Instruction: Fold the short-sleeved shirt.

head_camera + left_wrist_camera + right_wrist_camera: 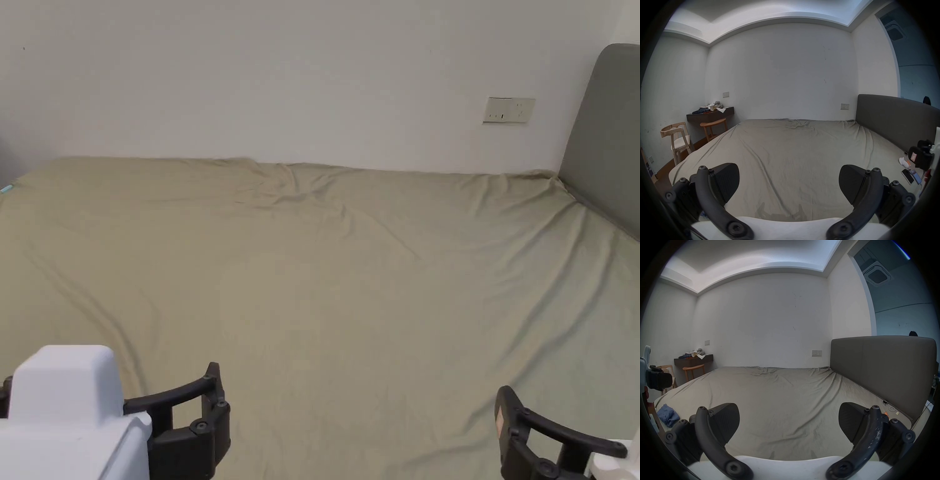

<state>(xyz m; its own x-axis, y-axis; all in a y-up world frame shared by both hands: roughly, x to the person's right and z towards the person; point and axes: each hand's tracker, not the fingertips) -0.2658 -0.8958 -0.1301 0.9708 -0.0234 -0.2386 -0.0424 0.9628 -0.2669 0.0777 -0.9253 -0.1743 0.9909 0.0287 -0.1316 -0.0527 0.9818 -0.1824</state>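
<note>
A wrinkled olive sheet (350, 294) covers the bed ahead of both tongs, in a white-walled room with a grey headboard (880, 369) to the right. The left tongs (788, 183) and right tongs (788, 422) hover over the near edge, jaws wide apart, holding nothing. A crumpled blue garment (667, 416), possibly the shirt, lies at the bed's edge left of the right tongs. Phones (911, 177) rest right of the left tongs
</note>
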